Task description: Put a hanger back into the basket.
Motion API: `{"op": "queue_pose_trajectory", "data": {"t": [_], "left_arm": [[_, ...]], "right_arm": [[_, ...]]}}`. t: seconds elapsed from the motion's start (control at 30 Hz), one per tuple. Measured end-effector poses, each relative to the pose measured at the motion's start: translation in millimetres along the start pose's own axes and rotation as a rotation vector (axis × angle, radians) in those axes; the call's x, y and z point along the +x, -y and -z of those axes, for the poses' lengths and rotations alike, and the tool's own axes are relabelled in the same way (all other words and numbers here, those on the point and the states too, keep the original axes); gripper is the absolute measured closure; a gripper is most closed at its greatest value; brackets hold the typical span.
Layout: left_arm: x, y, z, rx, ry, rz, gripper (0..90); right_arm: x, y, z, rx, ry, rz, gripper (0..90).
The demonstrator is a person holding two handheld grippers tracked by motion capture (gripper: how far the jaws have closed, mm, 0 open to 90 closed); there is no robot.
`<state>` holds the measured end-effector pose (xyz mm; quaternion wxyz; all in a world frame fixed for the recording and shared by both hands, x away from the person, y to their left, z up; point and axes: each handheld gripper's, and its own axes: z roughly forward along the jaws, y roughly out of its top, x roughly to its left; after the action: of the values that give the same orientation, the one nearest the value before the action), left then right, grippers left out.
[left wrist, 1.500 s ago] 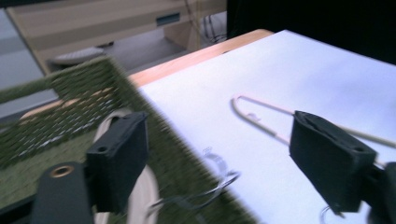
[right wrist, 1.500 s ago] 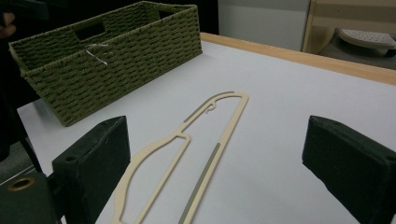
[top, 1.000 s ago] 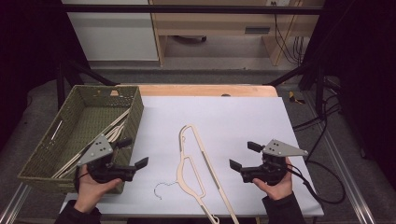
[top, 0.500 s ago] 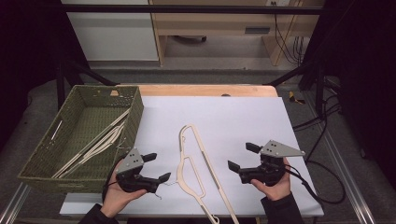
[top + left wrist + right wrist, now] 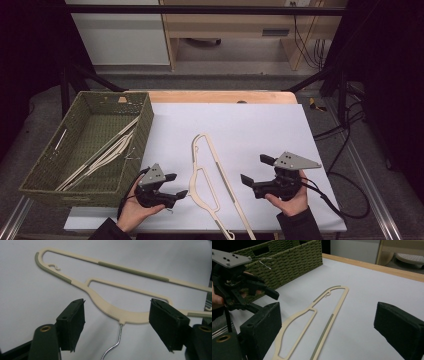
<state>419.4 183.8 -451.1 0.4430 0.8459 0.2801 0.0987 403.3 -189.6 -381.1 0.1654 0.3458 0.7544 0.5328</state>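
Note:
A cream hanger [image 5: 198, 186] with a metal hook [image 5: 119, 336] lies flat on the white table [image 5: 260, 125]. My left gripper [image 5: 179, 185] is low at the hanger's left side, by its neck. Its jaws have just been closing. In the left gripper view [image 5: 116, 325] the hook wire and the neck [image 5: 112, 310] lie between the pads, which stand apart and touch nothing. My right gripper [image 5: 252, 169] hovers open to the right of the hanger, with nothing between its jaws. The right gripper view [image 5: 328, 330] looks along the hanger [image 5: 313, 308] toward the left gripper [image 5: 270, 301].
A green woven basket [image 5: 146, 125] stands at the table's left with several cream hangers [image 5: 107, 152] in it; it also stands behind the left gripper [image 5: 294, 262]. A wooden strip [image 5: 220, 96] runs along the table's far edge. Cables hang off the right side.
The left hand has moved right and down from beside the basket to the hanger's hook, and its jaws have narrowed. The right gripper has kept still.

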Motion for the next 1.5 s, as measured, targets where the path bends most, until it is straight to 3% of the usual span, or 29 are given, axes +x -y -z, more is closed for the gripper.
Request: {"op": "queue_pose_trajectory", "data": {"t": [0.17, 0.7, 0.87, 1.13, 1.5], "left_arm": [[-4.3, 2.6, -10.5, 0.074, 0.012, -0.046, 43.8], [-8.6, 10.2, -25.9, 0.186, 0.016, -0.099, 75.4], [-8.2, 11.5, -25.9, 0.183, 0.012, -0.097, 77.6], [-3.1, 12.9, -25.3, 0.183, 0.026, -0.05, 83.4], [-5.5, 10.7, -26.5, 0.201, 0.027, -0.076, 87.4]], "right_arm": [[3.1, 1.0, -3.4, 0.008, -0.003, -0.003, 8.4], [8.6, 4.3, -12.4, 0.042, -0.018, 0.017, 8.8], [9.7, 4.5, -14.1, 0.046, -0.018, 0.02, 8.9], [11.6, 4.8, -16.5, 0.053, -0.017, 0.022, 8.9], [19.3, 6.1, -26.3, 0.072, -0.037, 0.032, 8.9]]}}
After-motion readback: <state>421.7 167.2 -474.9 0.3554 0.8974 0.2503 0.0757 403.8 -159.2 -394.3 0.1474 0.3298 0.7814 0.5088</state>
